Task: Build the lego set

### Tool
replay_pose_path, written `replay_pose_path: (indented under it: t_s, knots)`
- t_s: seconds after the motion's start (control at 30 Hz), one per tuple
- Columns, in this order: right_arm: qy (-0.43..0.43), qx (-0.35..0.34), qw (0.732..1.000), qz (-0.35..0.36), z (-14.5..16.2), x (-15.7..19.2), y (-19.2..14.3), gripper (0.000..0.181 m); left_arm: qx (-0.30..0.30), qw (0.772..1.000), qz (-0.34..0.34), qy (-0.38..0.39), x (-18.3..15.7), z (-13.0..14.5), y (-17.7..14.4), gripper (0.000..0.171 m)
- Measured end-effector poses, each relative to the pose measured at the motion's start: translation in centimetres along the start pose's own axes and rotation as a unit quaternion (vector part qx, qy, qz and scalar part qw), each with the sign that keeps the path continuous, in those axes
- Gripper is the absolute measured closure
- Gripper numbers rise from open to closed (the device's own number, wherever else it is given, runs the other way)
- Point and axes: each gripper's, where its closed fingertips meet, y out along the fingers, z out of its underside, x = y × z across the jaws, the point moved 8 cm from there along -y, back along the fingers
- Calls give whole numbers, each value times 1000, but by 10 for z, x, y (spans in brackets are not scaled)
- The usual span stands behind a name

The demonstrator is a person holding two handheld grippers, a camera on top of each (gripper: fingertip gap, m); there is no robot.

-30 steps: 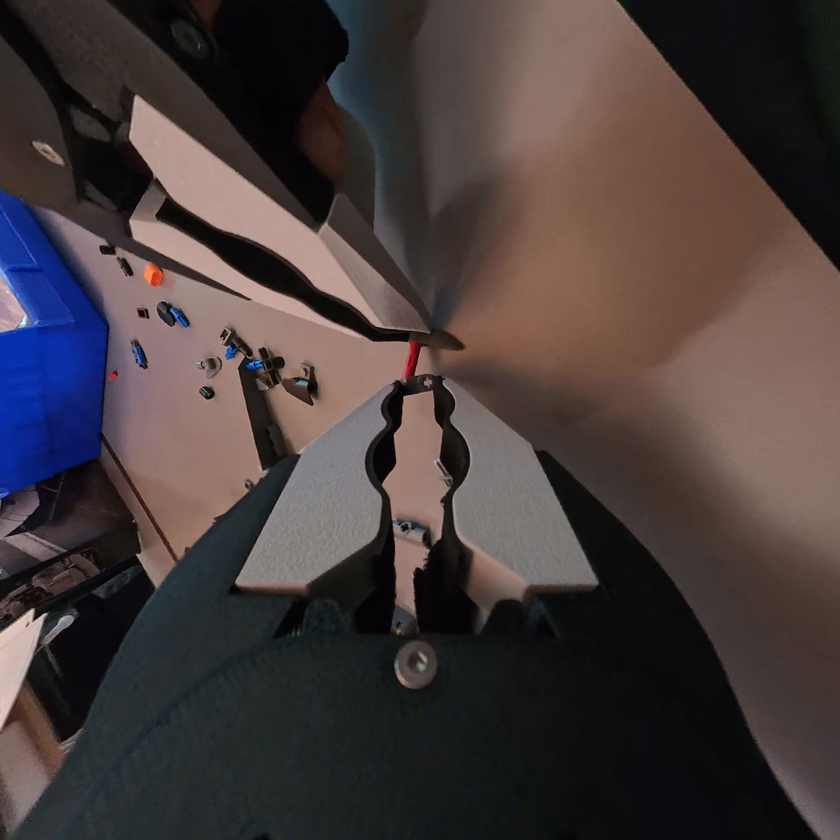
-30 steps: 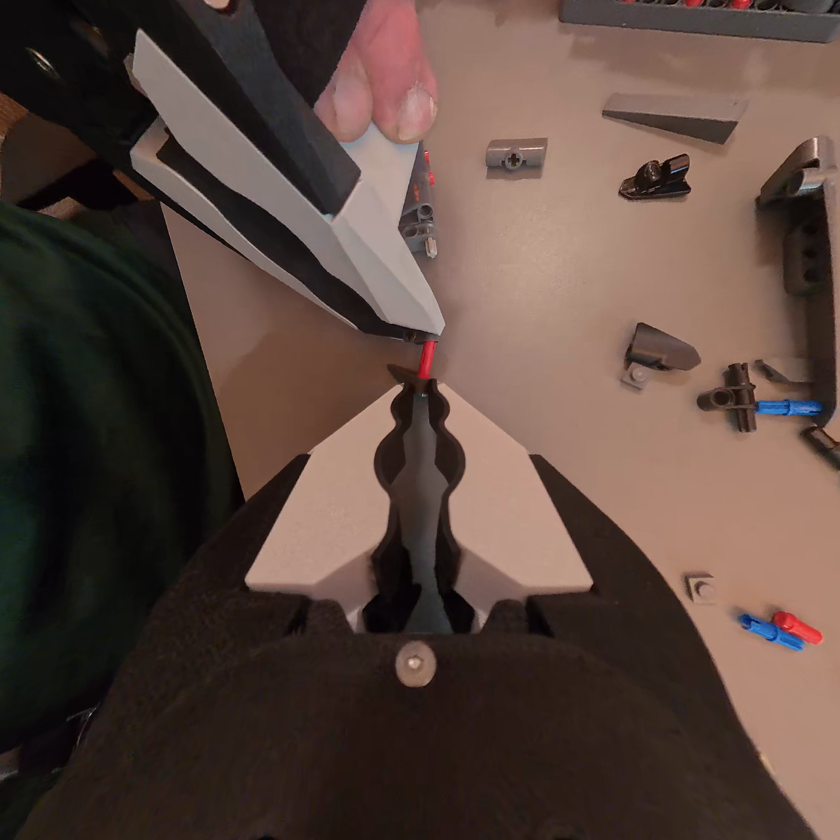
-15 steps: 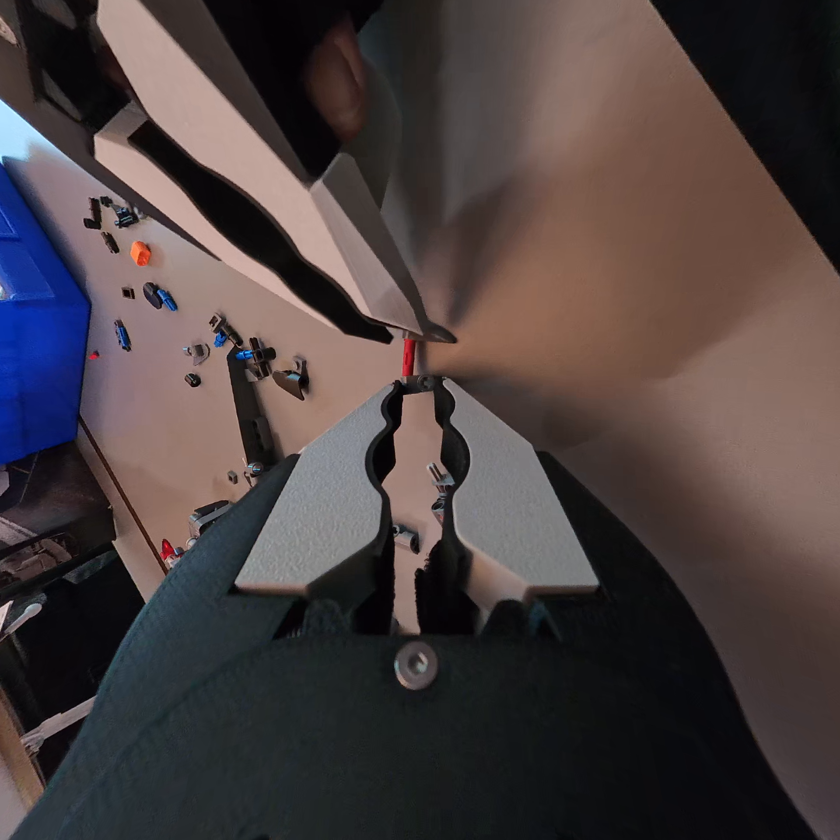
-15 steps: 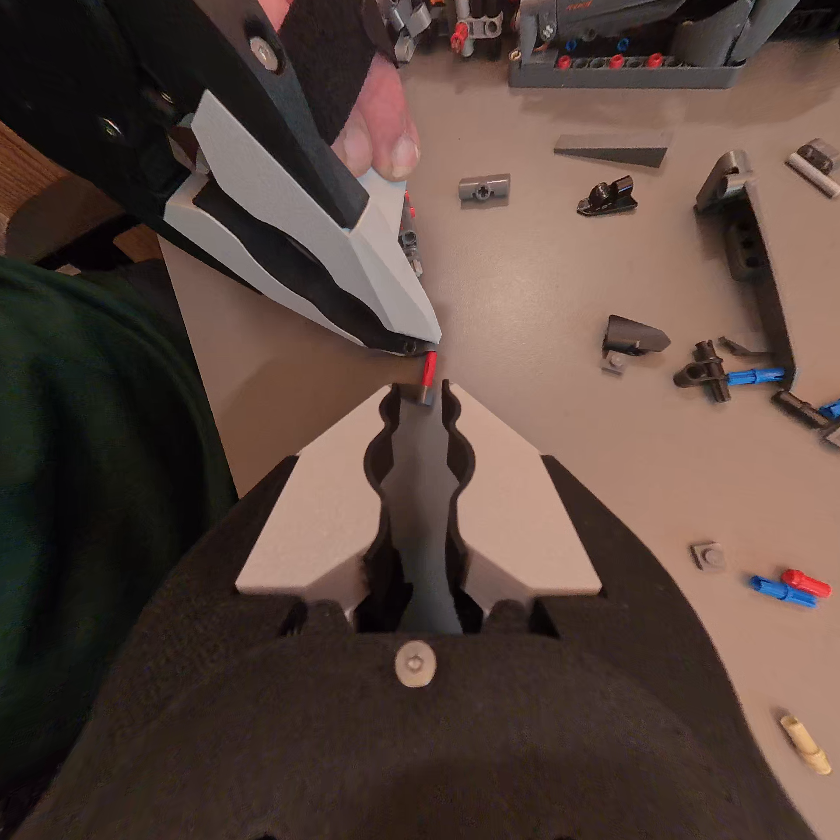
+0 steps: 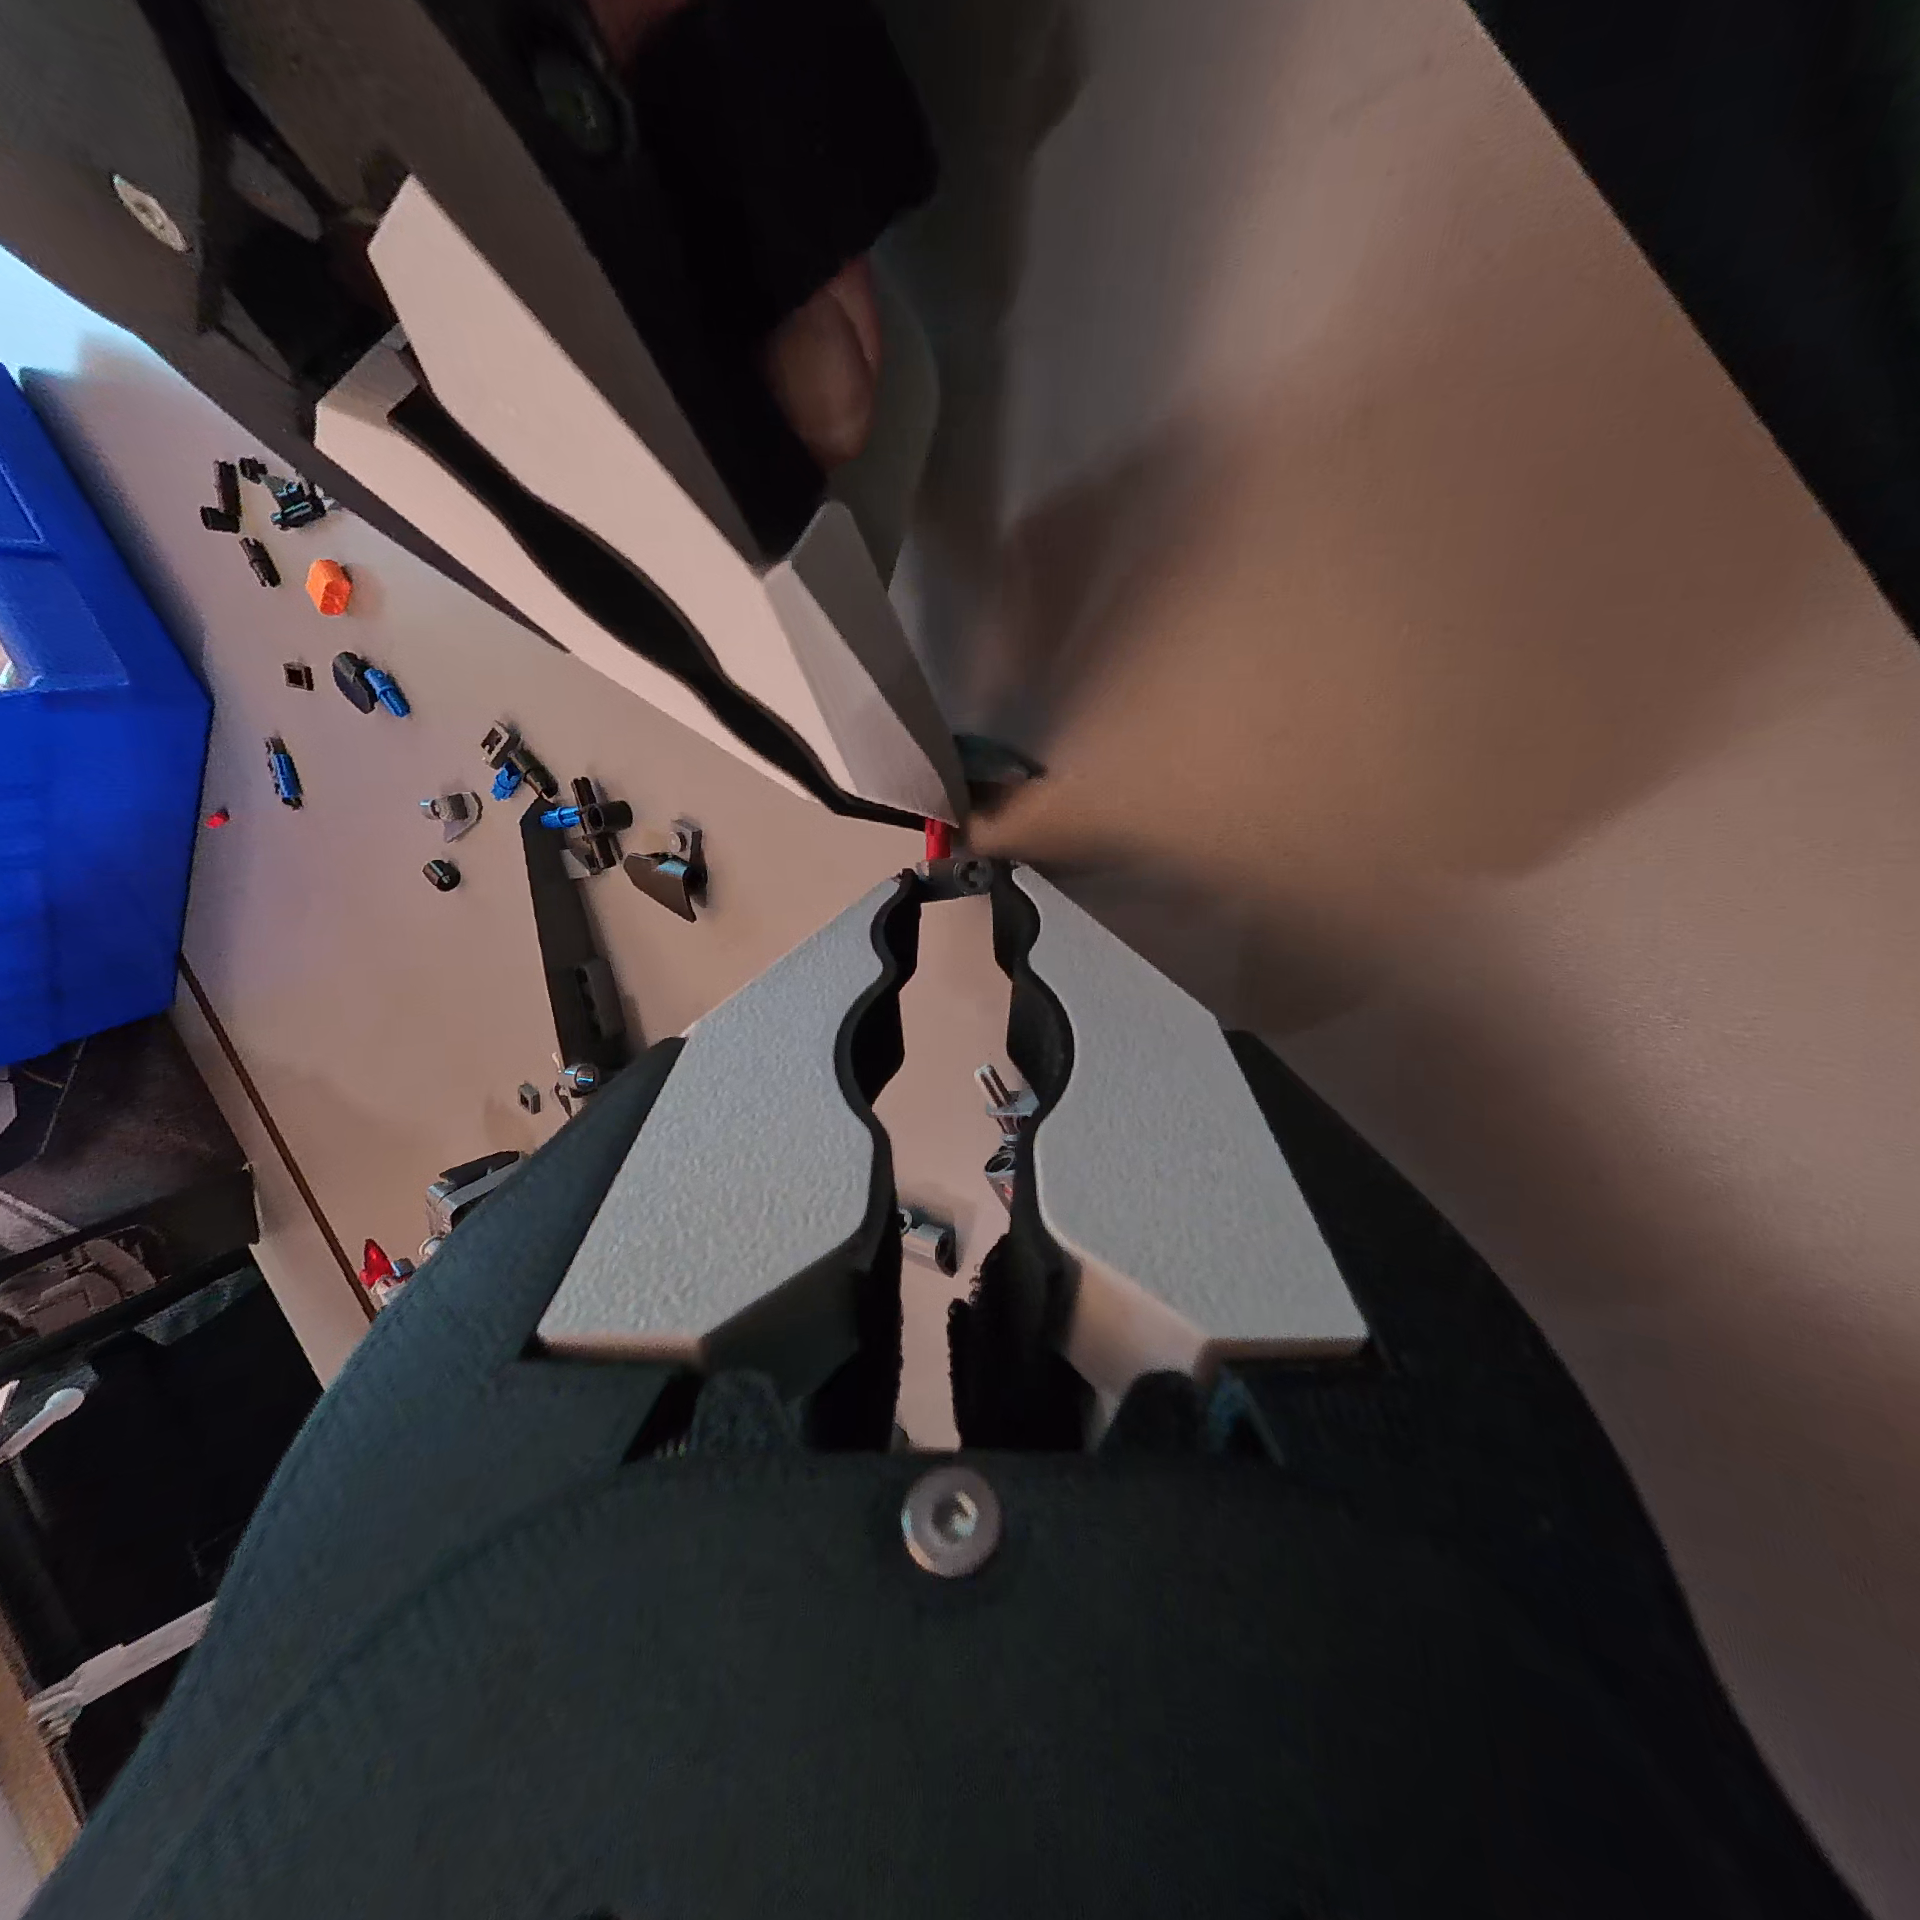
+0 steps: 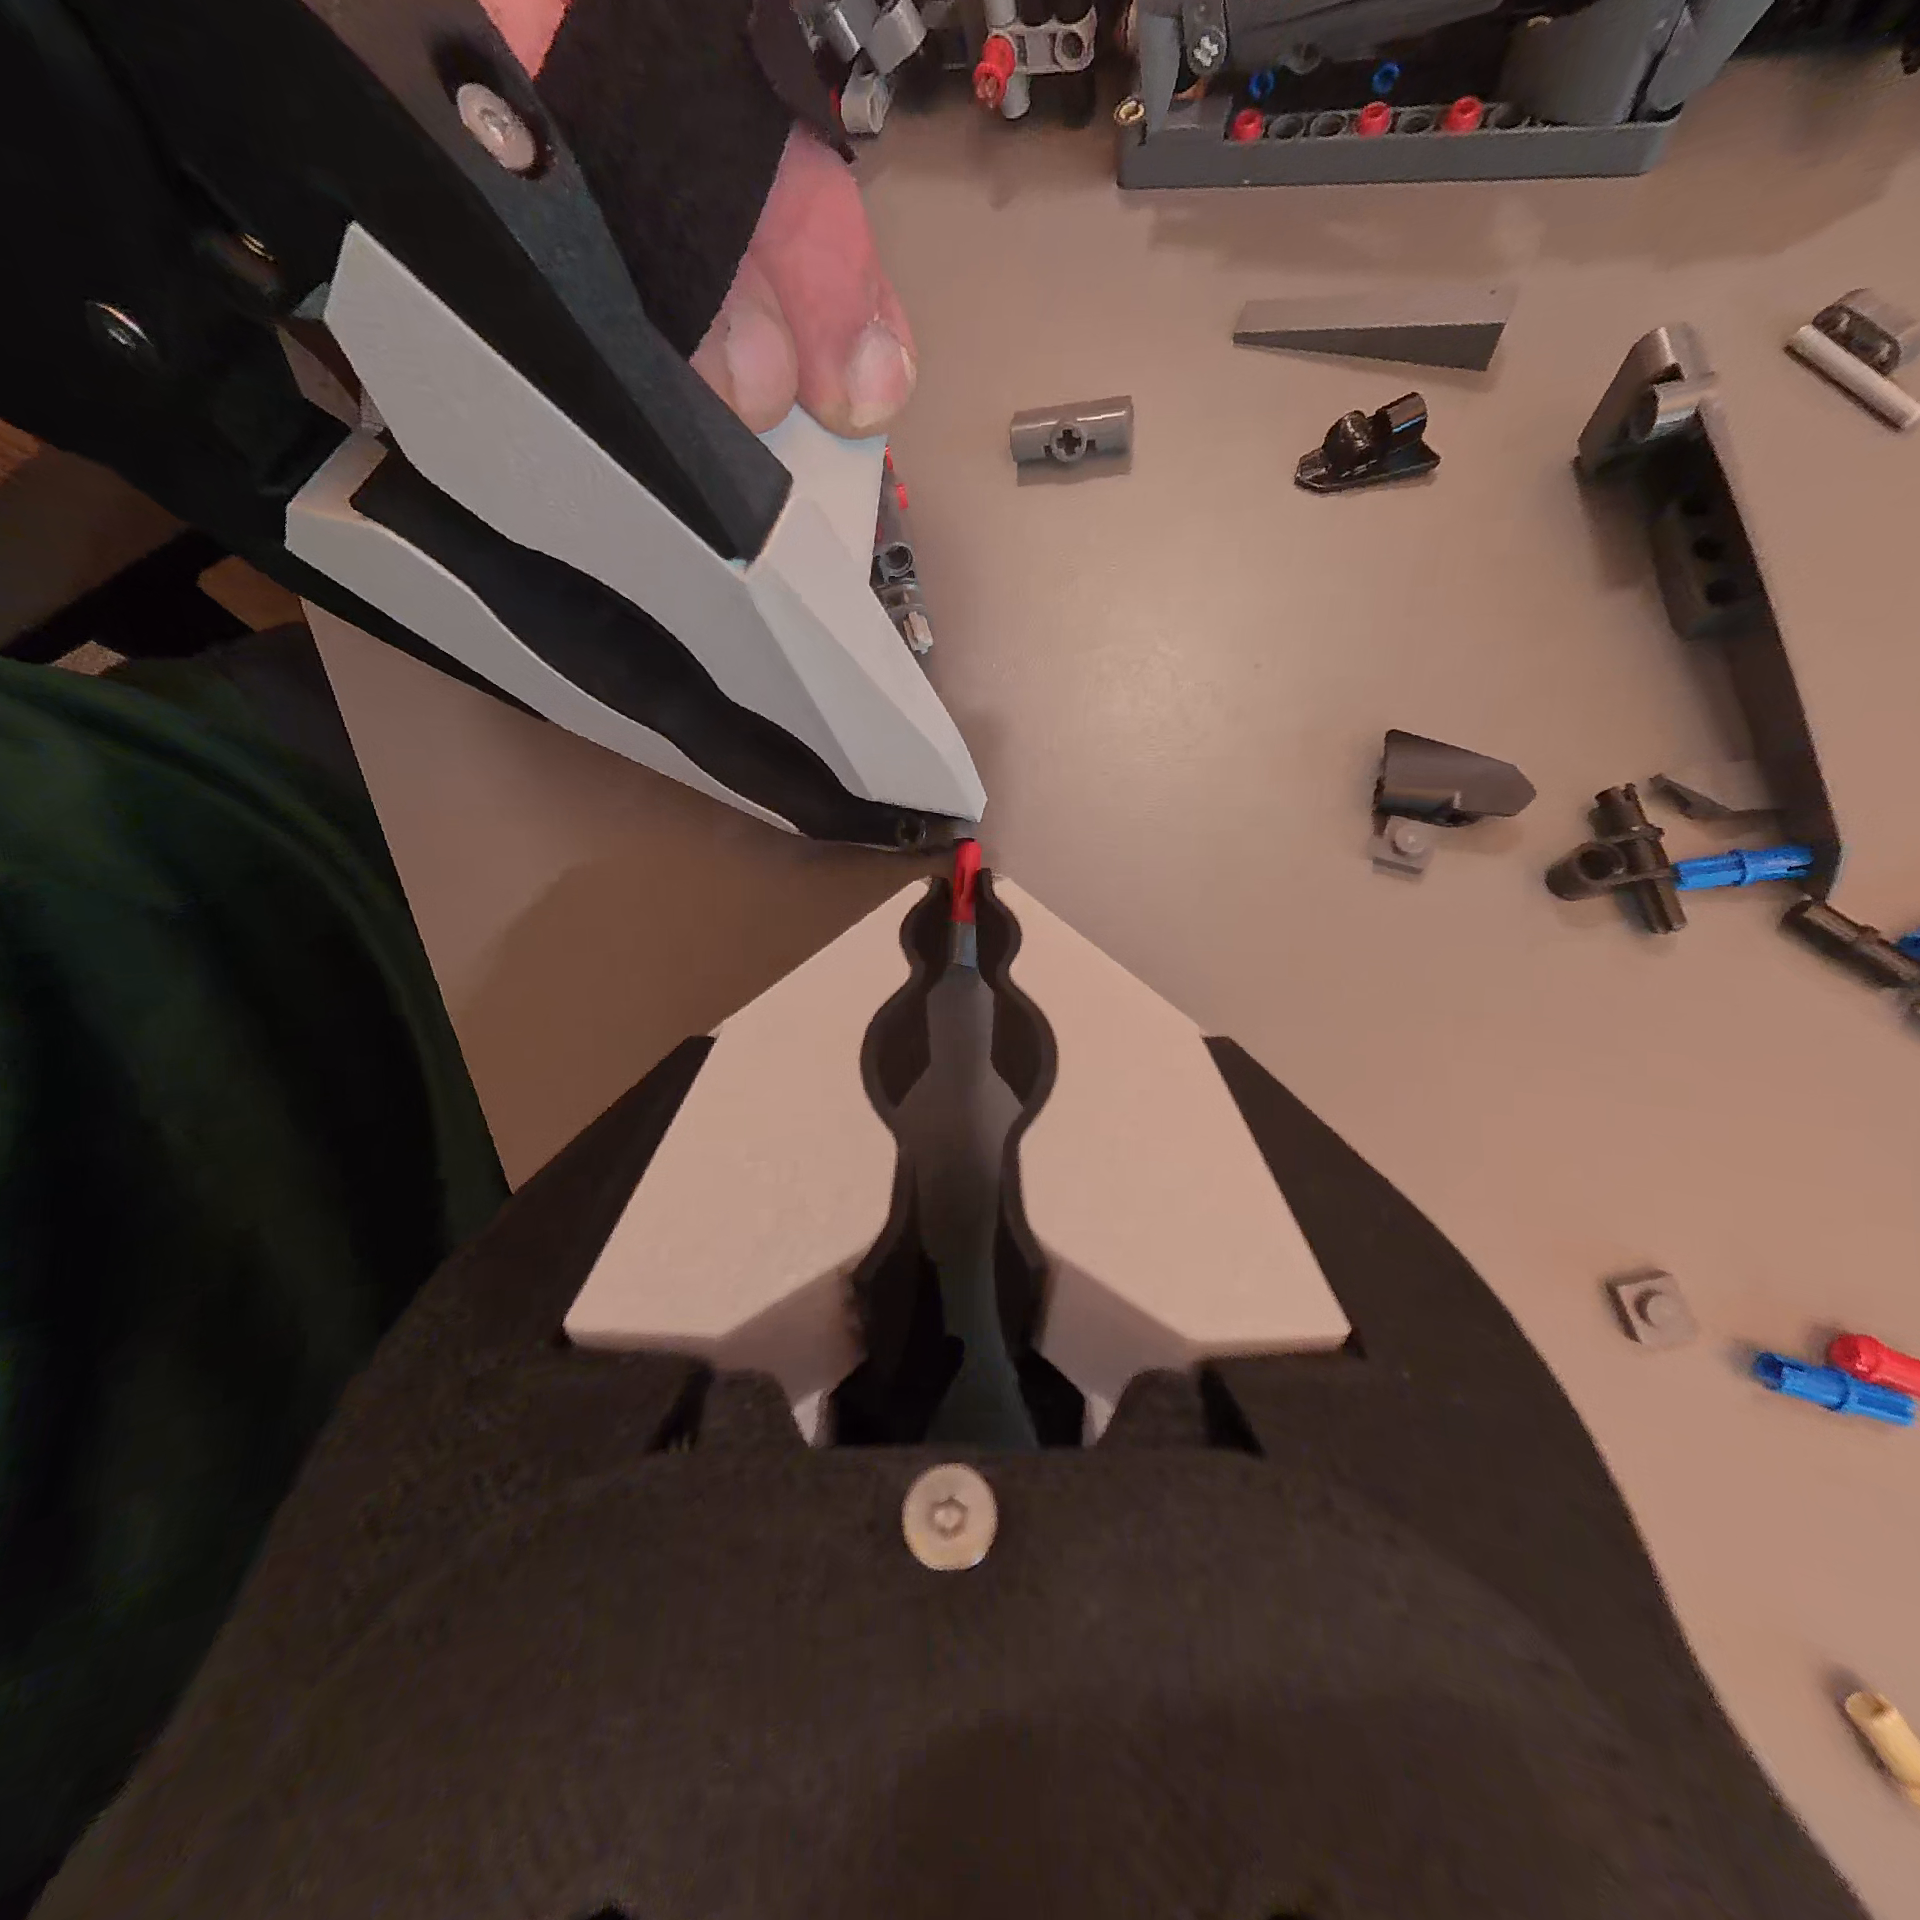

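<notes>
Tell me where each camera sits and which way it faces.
Left wrist view: rides the left gripper, looking along its fingers across the table; the right gripper enters from upper left.
Right wrist view: rides the right gripper, looking down the table; a hand shows.
Shared: the red pin between both tips.

each gripper (image 5: 954, 871) (image 6: 966, 883) has a matt black, grainy, broad rounded body that tapers forward, with one silver hex-socket screw (image 6: 945, 1517) centred just behind the fingers. its two fingers (image 6: 790, 1174) are pale grey wedges narrowing to a point, lined inside with wavy black pads (image 5: 878, 997). seen side-on, the gripper shows a black bar along the top of the grey finger, more silver screws (image 6: 497, 123) in its black frame and a black fuzzy strap (image 6: 665, 156), and the person wears a dark green sleeve (image 6: 187, 1039).
</notes>
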Motion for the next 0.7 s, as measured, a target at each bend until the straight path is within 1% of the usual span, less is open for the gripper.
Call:
replay_pose_path:
  t_s: [0.37, 0.7]
  knots:
    - [-16, -8, 1000, -2, 1, 0, 1, 180, -3, 999, 32, -23, 4, 1, 0, 160]
    - [-21, -11, 1000, 4, 2, 1, 1, 180, -8, 992, 89, -88, 10, 3, 1, 160]
